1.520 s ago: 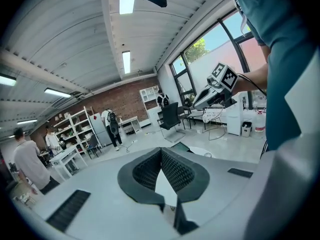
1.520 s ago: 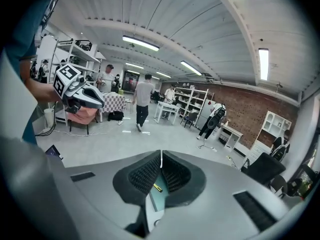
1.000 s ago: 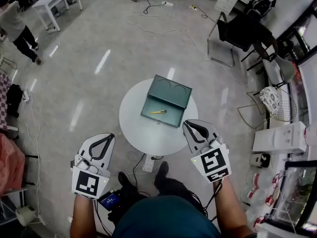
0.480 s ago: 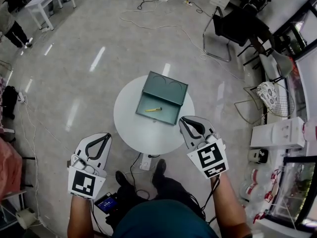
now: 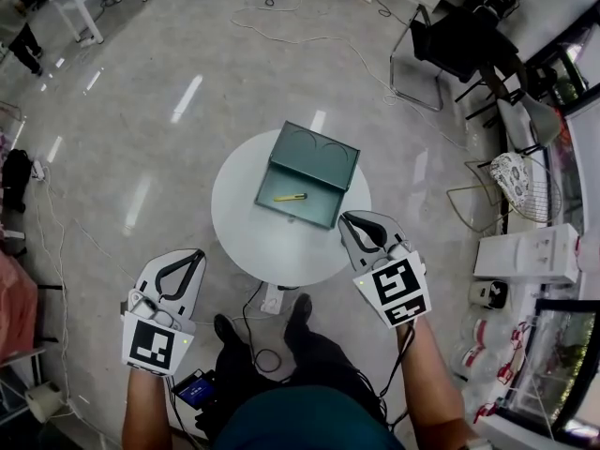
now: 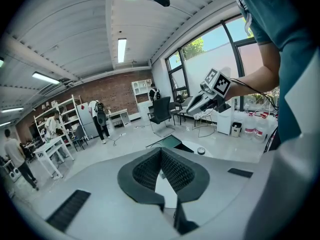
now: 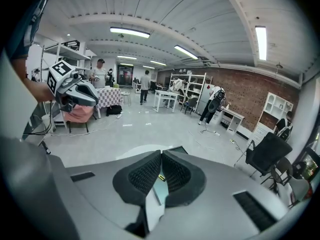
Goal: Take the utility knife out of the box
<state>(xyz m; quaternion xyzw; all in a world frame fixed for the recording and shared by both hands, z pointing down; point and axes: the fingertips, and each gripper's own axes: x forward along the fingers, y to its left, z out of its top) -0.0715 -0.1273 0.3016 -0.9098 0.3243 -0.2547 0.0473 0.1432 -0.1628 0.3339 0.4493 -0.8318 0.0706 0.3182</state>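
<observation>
Utility knife [image 5: 291, 197]: a slim yellow bar lying flat inside the open box, at the centre of the head view. Nothing touches it. In the right gripper view it shows as a yellow speck [image 7: 162, 177] in the slit below the closed jaw tips.

Box [image 5: 323, 162]: green, with its lid thrown back toward the top of the frame. That leaves the shallow tray facing the person, so the knife is exposed from above and from the near side.

Table [image 5: 272, 251]: round and white, carrying only the box, which sits in its upper half.

Right gripper [image 5: 349, 221]: lower right of centre, tips over the table's edge and near the box's lower right corner, apart from it. Its jaws are pressed together with nothing between them. It is likely carried closed on the approach, so it must open before it can take the knife.

Left gripper [image 5: 195, 255]: lower left of the frame, off the table and over bare floor, well apart from the box. Its jaws [image 6: 161, 152] are also closed and empty. It seems parked, perhaps to steady the box later.

Pose: both forearms reach up from the bottom edge, grippers angled forward and downward, marker cubes toward the camera. The right points at the tray; the left points past the table's left side.

Step in hand: the approach, judged. The knife is not yet grasped.
</observation>
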